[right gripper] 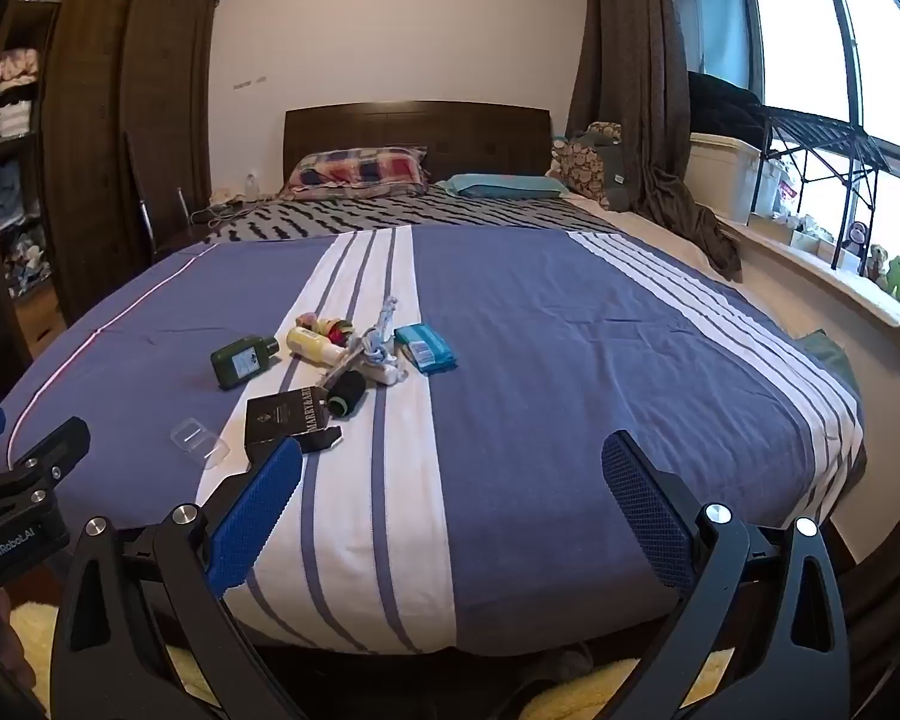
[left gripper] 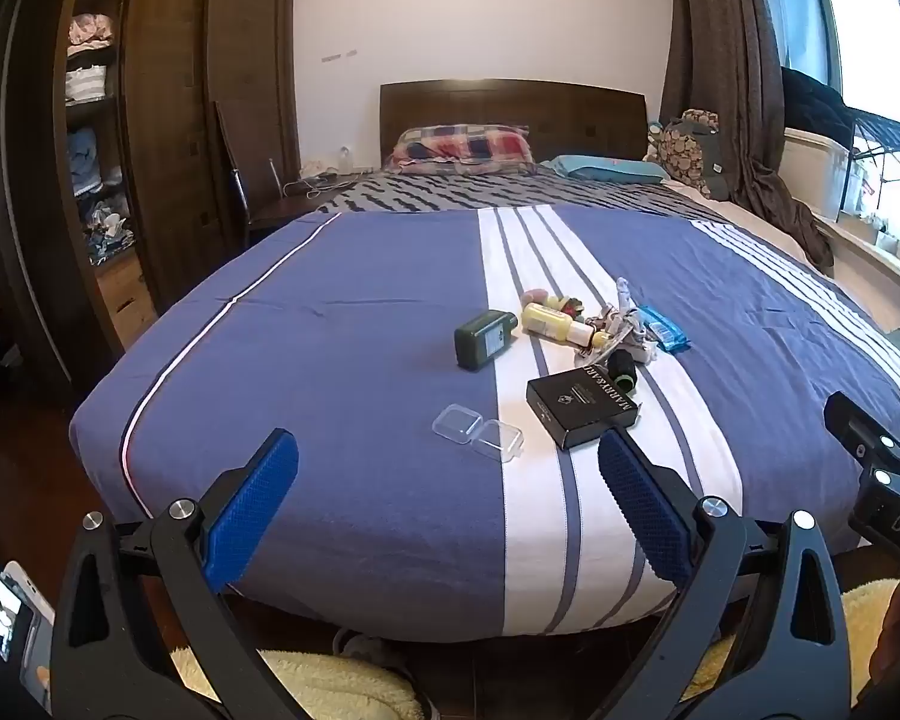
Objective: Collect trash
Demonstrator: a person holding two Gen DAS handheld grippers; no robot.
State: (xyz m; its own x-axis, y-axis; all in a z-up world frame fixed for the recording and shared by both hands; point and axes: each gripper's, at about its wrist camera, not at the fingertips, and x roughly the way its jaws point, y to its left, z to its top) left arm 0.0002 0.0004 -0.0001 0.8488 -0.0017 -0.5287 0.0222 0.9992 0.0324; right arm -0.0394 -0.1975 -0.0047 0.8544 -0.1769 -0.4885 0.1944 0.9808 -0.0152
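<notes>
A heap of trash lies mid-bed (left gripper: 354,324): black box (left gripper: 582,405) reading "MARRY&ART", green bottle (left gripper: 485,339) at its 11 o'clock, clear plastic case (left gripper: 477,432) at 8, blue packet (left gripper: 665,327) at 1. Left gripper (left gripper: 448,501) and right gripper (right gripper: 452,504), a "GenRobot.AI" label nearby, gape wide, empty.

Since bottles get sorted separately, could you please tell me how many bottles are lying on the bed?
2: a dark green bottle on the blue fabric, and a yellow bottle right of it on the white stripe. The clutter beside them may hide more.

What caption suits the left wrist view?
Open left tool facing small clutter, including a black rectangular box, on a blue-and-white striped bedspread.
</notes>
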